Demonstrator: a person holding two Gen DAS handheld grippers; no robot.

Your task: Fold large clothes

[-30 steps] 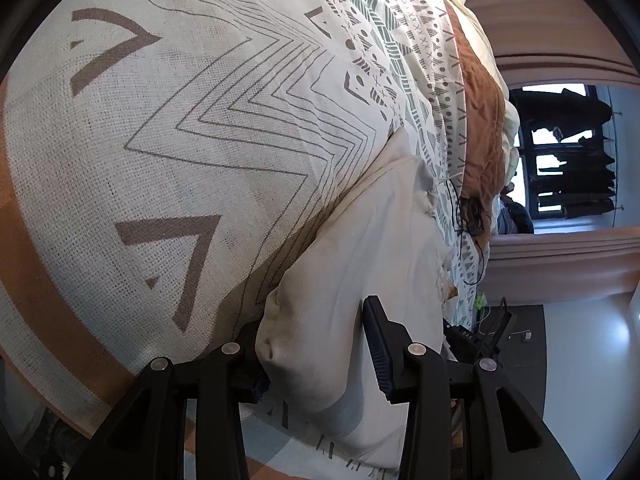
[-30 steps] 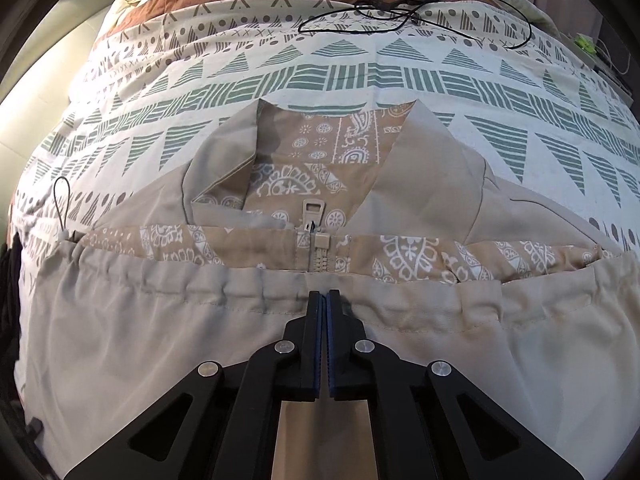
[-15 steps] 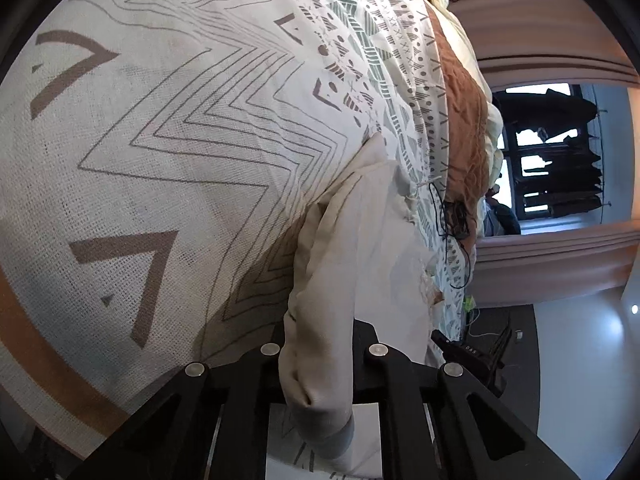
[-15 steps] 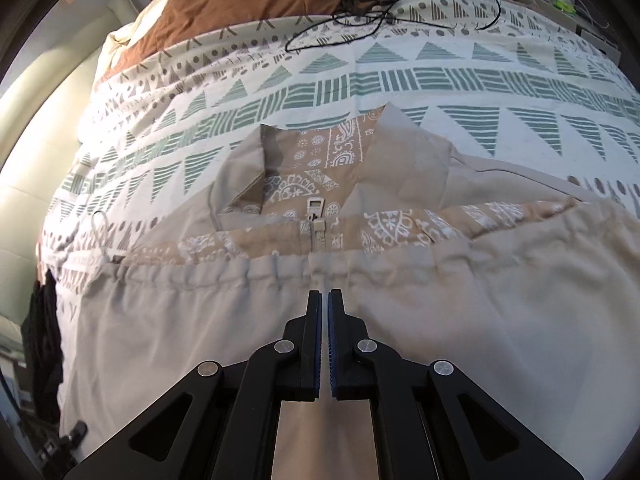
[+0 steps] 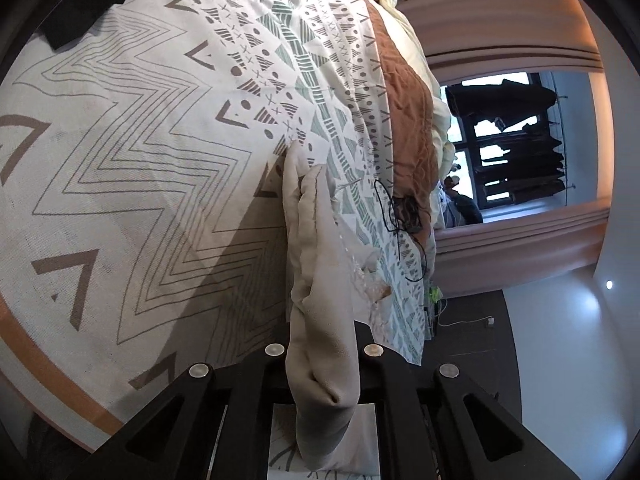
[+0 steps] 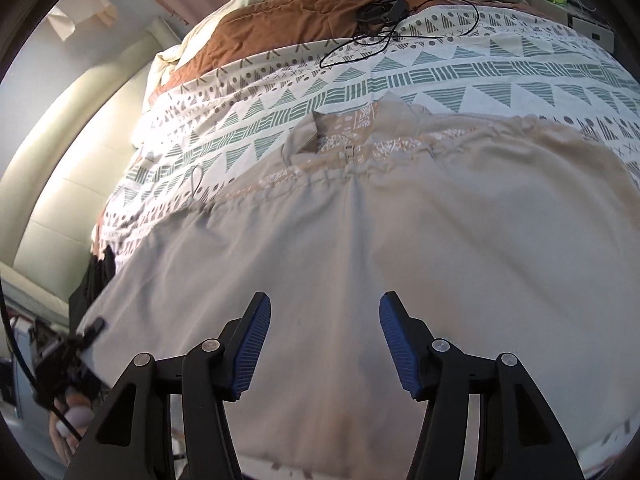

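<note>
Beige fabric makes up the one garment here, a jacket (image 6: pixel 360 248) lying spread on the bed (image 6: pixel 440 76), its patterned lining and zip showing at 12 o'clock of its body in the right wrist view. Two grippers are working. The left gripper (image 5: pixel 322 354) is pinching a bunched fold of the jacket (image 5: pixel 320 280) between its fingers, which have just been closing on the cloth; the fold is rising as a ridge off the bedspread toward 12 o'clock. The right gripper (image 6: pixel 322 340) is hovering over the jacket's lower back with its blue-padded fingers (image 6: pixel 250 340) standing apart, having just been opening, and nothing is lying between them but the flat cloth beneath.

Only the right wrist view is showing the whole jacket laid out, one black cable (image 6: pixel 396 28) coiled at 12 o'clock on the bed, a pale padded headboard (image 6: pixel 60 184) at 9 o'clock, and the other gripper with a hand (image 6: pixel 68 416) at 8 o'clock. Only the left wrist view is showing one window (image 5: pixel 508 148) at 3 o'clock with dark clothes hanging before it, pinkish curtains (image 5: pixel 520 24) around it, and a dark floor (image 5: pixel 472 320) at 4 o'clock.

One bedspread is covering the bed, cream with green triangles, brown zigzags and an orange band, beside a rust-brown quilt (image 6: pixel 288 28).
</note>
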